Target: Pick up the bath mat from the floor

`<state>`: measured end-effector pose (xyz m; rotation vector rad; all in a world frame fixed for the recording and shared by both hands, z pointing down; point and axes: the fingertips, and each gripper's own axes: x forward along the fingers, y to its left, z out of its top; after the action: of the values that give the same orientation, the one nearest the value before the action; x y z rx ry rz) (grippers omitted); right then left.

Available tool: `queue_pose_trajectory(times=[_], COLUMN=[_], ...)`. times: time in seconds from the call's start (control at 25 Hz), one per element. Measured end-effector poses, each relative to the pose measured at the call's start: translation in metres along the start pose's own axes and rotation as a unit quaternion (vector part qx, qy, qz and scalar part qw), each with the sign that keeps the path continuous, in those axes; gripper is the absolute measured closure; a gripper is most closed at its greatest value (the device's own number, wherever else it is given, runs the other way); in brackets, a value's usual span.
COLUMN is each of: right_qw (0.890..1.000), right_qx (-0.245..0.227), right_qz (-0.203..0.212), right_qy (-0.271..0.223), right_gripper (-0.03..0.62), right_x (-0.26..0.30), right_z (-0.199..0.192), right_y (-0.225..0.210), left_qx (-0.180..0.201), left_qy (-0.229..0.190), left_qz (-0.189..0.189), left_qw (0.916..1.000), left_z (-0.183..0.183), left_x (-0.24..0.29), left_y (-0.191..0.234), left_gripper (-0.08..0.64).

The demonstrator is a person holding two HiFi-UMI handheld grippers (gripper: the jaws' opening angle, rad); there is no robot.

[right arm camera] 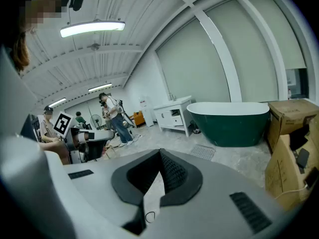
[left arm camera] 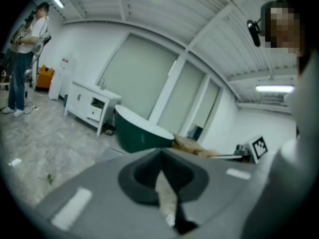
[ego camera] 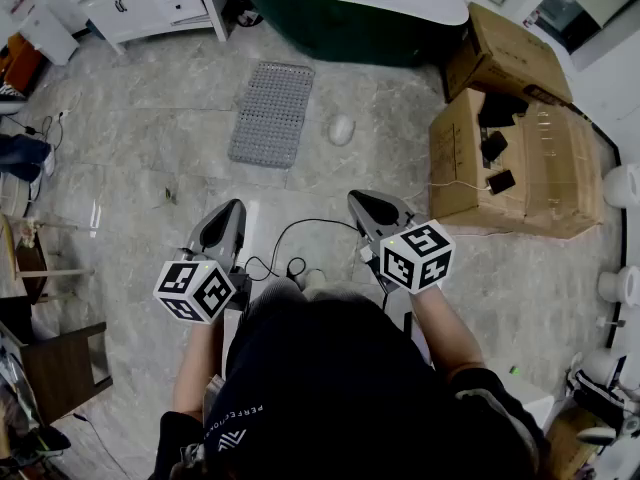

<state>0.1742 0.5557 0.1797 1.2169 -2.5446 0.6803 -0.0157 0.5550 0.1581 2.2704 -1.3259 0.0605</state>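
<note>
Both claws sit near me, empty: left claw [ego camera: 227, 218] pinched together, right claw [ego camera: 366, 206] too. Step in hand looks like the approach, no grasp yet. Next I'd go forward, drop low, spread the jaws and pinch the mat's near edge. Mat [ego camera: 272, 113] lies flat on the floor [ego camera: 140, 168], far, slightly left, just before the tub [ego camera: 350, 23]: grey, rectangular, studded, probably floppy.

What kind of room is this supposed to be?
Probably a mock bathroom set up inside a larger workspace: a dark green bathtub, a grey bath mat and a white vanity cabinet, beside cardboard boxes.
</note>
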Motion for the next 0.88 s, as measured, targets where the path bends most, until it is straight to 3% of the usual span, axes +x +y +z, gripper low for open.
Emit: queue_pose_trajectory(times=[0.4, 0.88], right_qw=[1.000, 0.999], right_qx=[0.020, 0.031], right_qz=[0.011, 0.002], right_qy=[0.002, 0.006], right_gripper=[0.595, 0.595], right_x=[-0.002, -0.005], right_z=[-0.006, -0.013], right_y=[-0.006, -0.022], left_qx=[-0.020, -0.014], left_qy=[0.001, -0.020], left_qz=[0.001, 0.008], left_qw=[0.9998, 0.9997], left_z=[-0.004, 0.002], left_x=[0.005, 0.007], left_y=[-0.001, 0.004], left_gripper=[0.555, 0.554])
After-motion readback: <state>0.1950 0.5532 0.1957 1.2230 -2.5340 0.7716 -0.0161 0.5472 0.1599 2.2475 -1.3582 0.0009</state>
